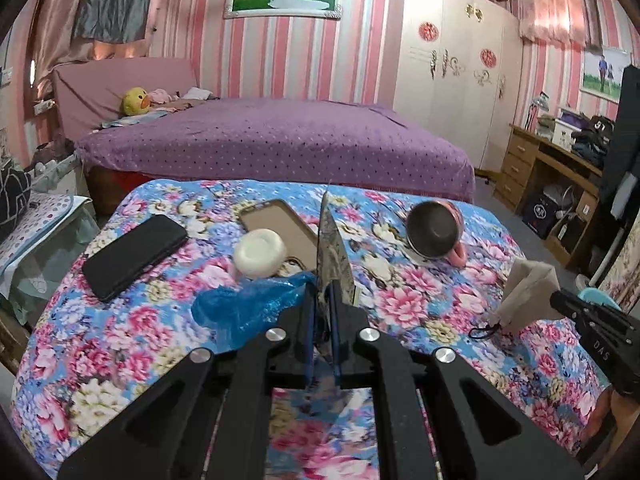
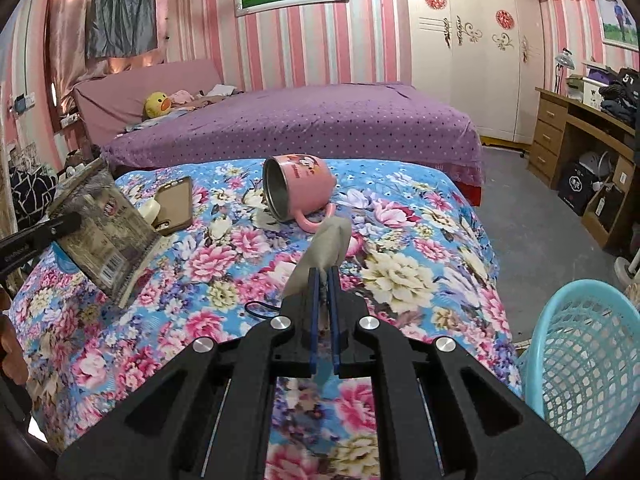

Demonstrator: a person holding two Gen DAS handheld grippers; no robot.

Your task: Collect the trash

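**Both grippers loaded above the floral cloth**

My left gripper [image 1: 325, 280] was clamped on a silvery wrapper [image 1: 334, 248], held up over the floral cloth [image 1: 400, 300]. My right gripper [image 2: 325, 276] was pinched shut on a beige face mask [image 2: 328, 248], near the tipped pink mug [image 2: 300, 190]. The blue basket [image 2: 580, 344] stood beside the cloth's right edge.

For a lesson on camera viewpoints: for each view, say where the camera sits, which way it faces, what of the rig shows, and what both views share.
Left wrist: on the left gripper, facing the floral cloth and bed; jaws clamp a wrapper; right gripper shows.
Right wrist: on the right gripper, facing likewise; jaws clamp a grey mask; blue basket alongside.
Shared: pink mug, phone case.
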